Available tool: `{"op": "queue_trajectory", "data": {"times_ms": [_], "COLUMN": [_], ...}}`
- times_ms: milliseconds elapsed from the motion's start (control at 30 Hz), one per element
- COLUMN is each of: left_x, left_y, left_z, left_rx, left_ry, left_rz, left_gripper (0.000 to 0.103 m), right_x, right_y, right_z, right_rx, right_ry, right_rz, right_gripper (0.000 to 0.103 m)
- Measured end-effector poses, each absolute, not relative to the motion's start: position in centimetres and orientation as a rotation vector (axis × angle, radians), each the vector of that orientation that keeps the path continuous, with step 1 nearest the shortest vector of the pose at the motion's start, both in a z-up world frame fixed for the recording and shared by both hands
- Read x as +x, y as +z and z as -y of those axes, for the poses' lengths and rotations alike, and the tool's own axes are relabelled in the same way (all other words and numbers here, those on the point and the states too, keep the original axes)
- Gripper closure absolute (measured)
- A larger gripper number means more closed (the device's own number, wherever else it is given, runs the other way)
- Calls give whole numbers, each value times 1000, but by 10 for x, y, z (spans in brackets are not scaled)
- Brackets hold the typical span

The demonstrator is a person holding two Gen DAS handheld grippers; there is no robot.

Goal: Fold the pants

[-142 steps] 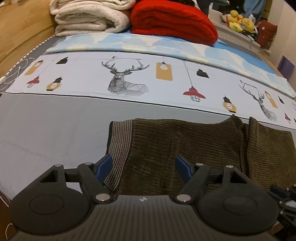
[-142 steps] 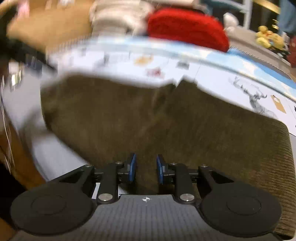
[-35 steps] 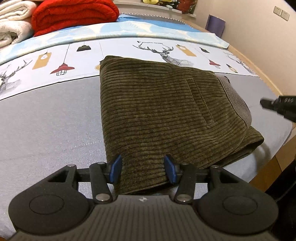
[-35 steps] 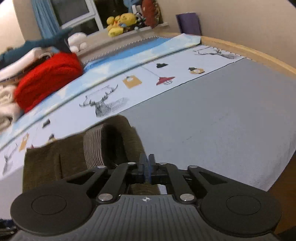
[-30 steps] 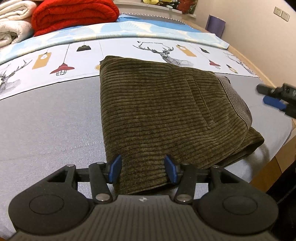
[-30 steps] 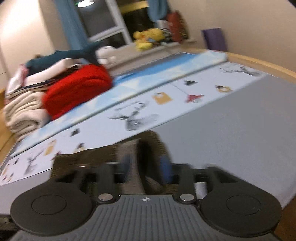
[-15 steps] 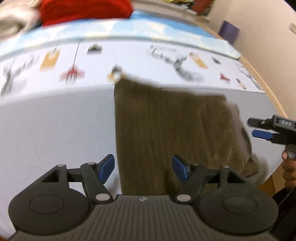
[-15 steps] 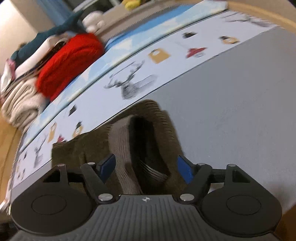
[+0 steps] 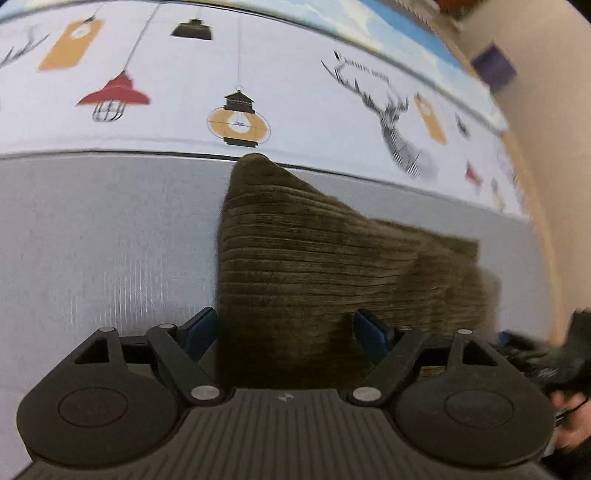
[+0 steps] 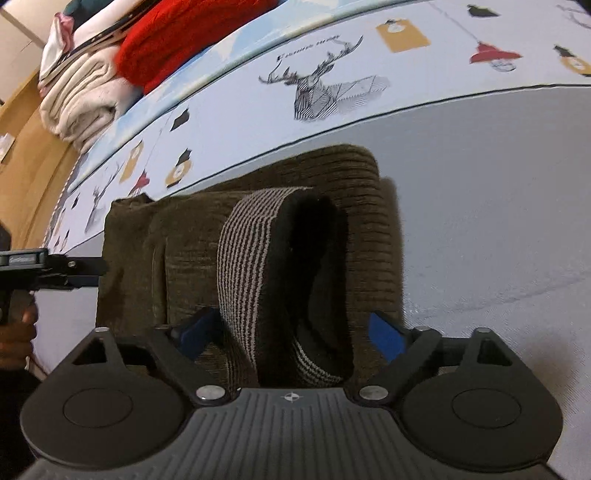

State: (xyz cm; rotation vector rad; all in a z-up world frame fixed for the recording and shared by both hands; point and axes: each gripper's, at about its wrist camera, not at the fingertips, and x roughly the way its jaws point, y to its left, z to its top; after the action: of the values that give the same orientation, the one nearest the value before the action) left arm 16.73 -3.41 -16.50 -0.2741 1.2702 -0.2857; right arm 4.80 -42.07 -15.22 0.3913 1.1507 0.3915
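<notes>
The left gripper point(image 9: 282, 330) has its jaws spread wide over the near edge of the folded brown corduroy pants point(image 9: 317, 266), gripping nothing. The right gripper point(image 10: 291, 334) is likewise wide apart, straddling the striped waistband point(image 10: 251, 266). The pants lie on the grey bedsheet point(image 10: 480, 206). Beyond it run the deer-print band point(image 10: 325, 88), then a red blanket point(image 10: 184, 33) and cream blankets point(image 10: 85, 99).

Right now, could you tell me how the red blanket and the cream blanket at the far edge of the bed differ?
The red blanket is bright red with a nubby, knitted-looking surface; the cream blanket is pale and smoother. The red blanket shows as one thick roll, while the cream blanket shows several stacked folds. The cream blanket sits to the left of the red one in the right wrist view. Both are folded and lie side by side on the patterned bedsheet.
</notes>
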Motion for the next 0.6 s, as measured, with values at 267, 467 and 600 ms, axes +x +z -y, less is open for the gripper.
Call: {"op": "queue_trajectory", "data": {"times_ms": [267,467,600], "left_x": [181,184,183], "left_y": [-197,-203,-204], "left_z": [39,38,40], "left_rx": [-364,-373,-361], "left_ry": [-232,-233,-248], "left_rz": [-1370,-1377,-1358], "left_gripper": [14,14,15], "right_x": [52,49,47], "right_y": [-155,-150,-143], "right_z": [412,403,398], "right_rx": [369,294,298], "right_ry": [388,378,406], "right_rz": [-1155,-1120,-1096], "right_gripper": [5,21,46]}}
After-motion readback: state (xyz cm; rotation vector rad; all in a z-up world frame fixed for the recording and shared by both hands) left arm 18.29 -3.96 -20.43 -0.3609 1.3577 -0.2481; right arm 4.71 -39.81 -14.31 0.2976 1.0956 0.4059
